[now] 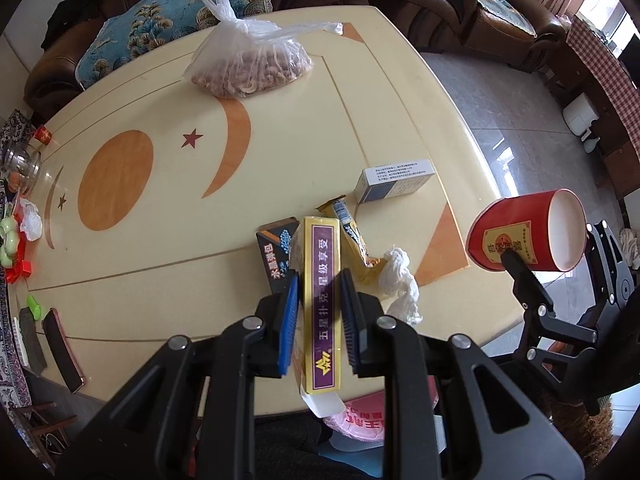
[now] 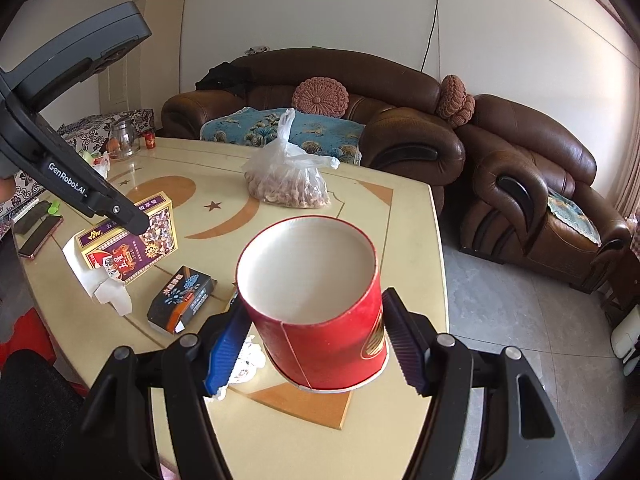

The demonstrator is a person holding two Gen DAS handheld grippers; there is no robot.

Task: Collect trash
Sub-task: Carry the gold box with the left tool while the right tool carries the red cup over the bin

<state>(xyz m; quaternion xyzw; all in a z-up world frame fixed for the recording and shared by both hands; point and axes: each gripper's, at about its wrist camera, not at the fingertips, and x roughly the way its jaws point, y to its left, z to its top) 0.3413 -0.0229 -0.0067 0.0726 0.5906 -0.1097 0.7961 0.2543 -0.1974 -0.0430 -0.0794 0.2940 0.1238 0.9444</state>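
The left tongs (image 1: 320,312) pinch a yellow card box (image 1: 322,304) by its narrow sides and hold it above the tabletop (image 1: 280,152), with a white tissue (image 2: 98,280) hanging under it. The right tongs (image 2: 316,344) clamp a red paper cup (image 2: 320,312) across its wall; it is tilted, its mouth faces away, and it looks empty inside. So two pieces of trash are in hand, neither yet dropped anywhere, and no bin shows clearly in either view.

Left on the tabletop, near the front edge: a dark small box (image 1: 276,256), a yellow wrapper (image 1: 348,232), a crumpled white wad (image 1: 400,280) and, a little farther right, a white-and-blue carton (image 1: 394,180). Farther off lies a tied bag of nuts (image 1: 252,64), probably not trash. At the left edge sit a phone (image 1: 62,348) and a glass jar (image 1: 22,164). My judgement: the collecting is in an early to middle stage, with several pieces still to gather.
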